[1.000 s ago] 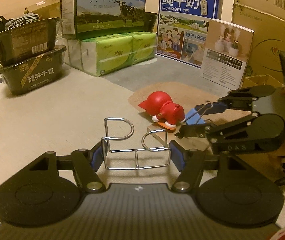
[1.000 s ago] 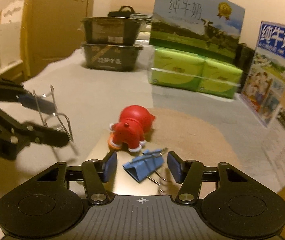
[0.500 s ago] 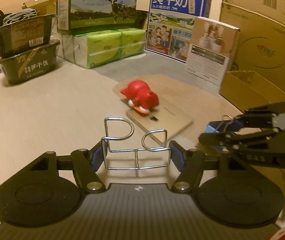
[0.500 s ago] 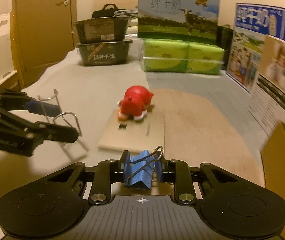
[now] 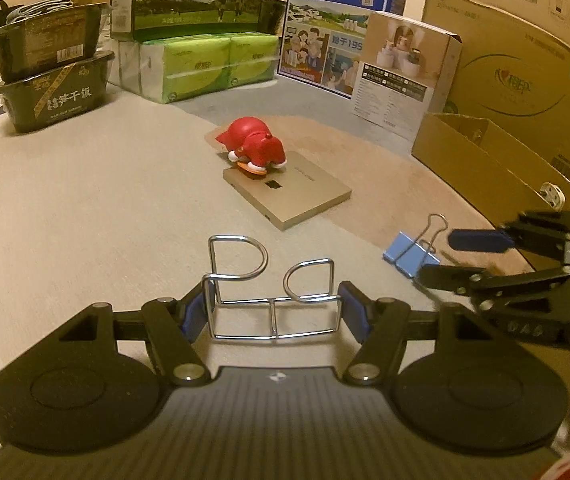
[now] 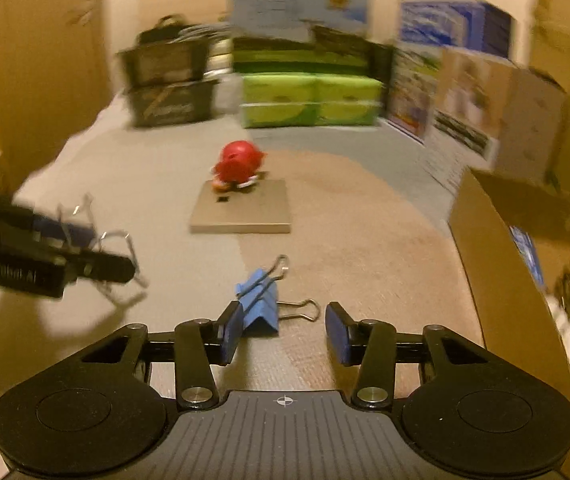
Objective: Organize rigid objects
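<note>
My left gripper (image 5: 271, 312) is shut on a chrome wire rack (image 5: 271, 284) and holds it over the beige surface; it shows blurred at the left of the right wrist view (image 6: 97, 256). My right gripper (image 6: 283, 332) is open. A blue binder clip (image 6: 261, 304) lies on the surface between its fingers, close to the left pad (image 6: 231, 330). In the left wrist view the clip (image 5: 411, 256) sits just left of the right gripper (image 5: 457, 256). A red toy figure (image 5: 255, 148) lies on a flat tan box (image 5: 289, 192) farther ahead.
An open cardboard box (image 5: 497, 160) stands at the right, also seen in the right wrist view (image 6: 525, 248). Milk cartons (image 5: 341, 28), green tissue packs (image 5: 209, 64) and stacked black trays (image 5: 49, 64) line the back.
My right gripper carried the blue clip back and to the right, off the tan box, then opened and let it go onto the surface. The left gripper kept hold of the wire rack.
</note>
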`<state>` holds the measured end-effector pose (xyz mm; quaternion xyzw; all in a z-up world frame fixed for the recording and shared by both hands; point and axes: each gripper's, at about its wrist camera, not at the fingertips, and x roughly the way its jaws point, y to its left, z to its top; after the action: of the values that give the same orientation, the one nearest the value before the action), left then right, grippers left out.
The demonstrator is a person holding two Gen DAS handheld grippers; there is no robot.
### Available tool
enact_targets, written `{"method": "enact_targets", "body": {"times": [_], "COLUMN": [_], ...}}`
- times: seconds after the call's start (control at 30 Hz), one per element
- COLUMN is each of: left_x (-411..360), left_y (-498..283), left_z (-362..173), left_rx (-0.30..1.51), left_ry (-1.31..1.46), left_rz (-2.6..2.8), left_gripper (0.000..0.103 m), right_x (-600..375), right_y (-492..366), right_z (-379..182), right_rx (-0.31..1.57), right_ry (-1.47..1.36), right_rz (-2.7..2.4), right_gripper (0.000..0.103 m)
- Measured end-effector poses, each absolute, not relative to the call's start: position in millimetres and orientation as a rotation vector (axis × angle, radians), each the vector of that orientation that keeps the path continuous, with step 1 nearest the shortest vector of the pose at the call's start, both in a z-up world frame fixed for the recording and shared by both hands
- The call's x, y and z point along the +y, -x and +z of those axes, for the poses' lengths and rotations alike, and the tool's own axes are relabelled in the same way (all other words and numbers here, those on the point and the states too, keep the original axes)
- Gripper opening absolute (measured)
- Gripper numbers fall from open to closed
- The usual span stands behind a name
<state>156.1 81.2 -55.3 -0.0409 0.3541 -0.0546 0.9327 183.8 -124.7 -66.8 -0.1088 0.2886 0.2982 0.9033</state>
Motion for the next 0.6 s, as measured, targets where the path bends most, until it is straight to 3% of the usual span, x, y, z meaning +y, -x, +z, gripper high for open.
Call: {"method": "enact_targets", "body": {"times": [0.47, 0.6], "left_x": [75, 75], "left_y": [-160, -160], "left_z": [-53, -53], "left_rx": [0.716, 0.714], "left_ry": [0.094, 0.098], "left_rz": [-0.123, -0.122], "left_gripper": [0.065, 0.065], "right_x": [-136, -144], "right_y": [-199, -193], "right_z": [-62, -58], "right_rx": [0.684, 0.708], "right_ry": [0.238, 0.117], "right_rz": [0.413, 0.355], "right_gripper": [0.046, 0.046]}}
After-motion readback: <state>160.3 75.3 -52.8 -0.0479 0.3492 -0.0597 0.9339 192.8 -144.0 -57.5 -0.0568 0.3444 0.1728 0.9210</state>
